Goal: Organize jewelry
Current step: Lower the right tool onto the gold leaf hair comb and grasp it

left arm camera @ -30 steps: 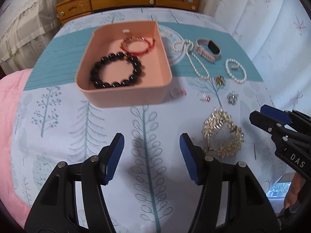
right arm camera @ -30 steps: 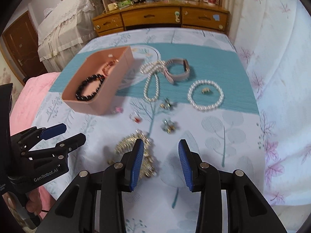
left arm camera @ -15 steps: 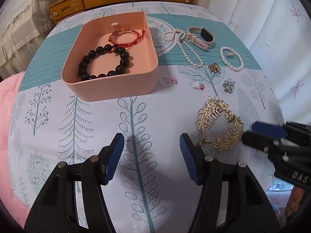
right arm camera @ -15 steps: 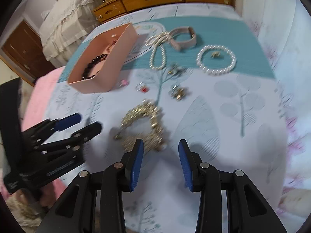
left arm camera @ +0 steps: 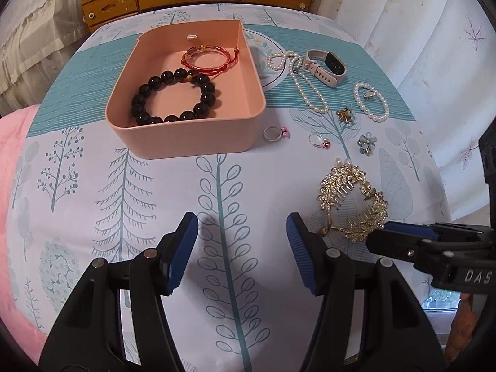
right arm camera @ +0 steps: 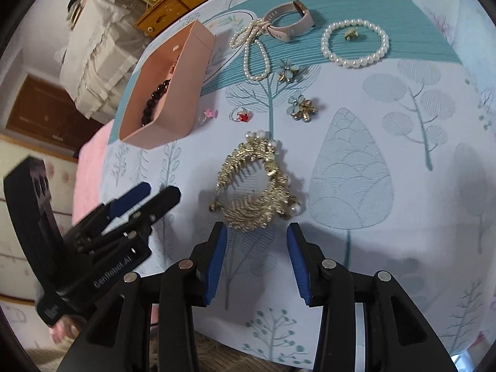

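Right wrist view: the right tool [right arm camera: 255,259] hangs just short of the gold hair comb [right arm camera: 255,186], jaws parted and just widened, nothing between them, pads clear of the metal.
Left tool: the left tool [left arm camera: 241,252] stands open and empty over bare cloth, with the comb off to its right; it holds nothing.
Pink box: the pink box [left arm camera: 186,141] sits at the left of the spread and already holds the black bead bracelet [left arm camera: 173,99] and the red cord bracelet [left arm camera: 210,59].
Rings: two small rings [left arm camera: 276,133] lie just beside the box's near corner, on the straight path from comb to box. A low carry could sweep them off the bed.
Comb risk: it looks like two leafy halves joined at a hinge, with thin teeth and a dangling pearl. A grip on one leaf tip might let the rest swing or slip free, and teeth could snag the bedspread [right arm camera: 350,186] and drag it.
Opening risk: I judge the gap narrower than the whole comb, so the pads may land on top and push it rather than straddle it.
Flower clips: the flower clips [right arm camera: 302,108] lie near the comb's far end; an overshoot could knock them.
Pearl pieces: the pearl necklace [right arm camera: 254,52] and pearl bracelet [right arm camera: 355,43] lie well apart and seem safe.
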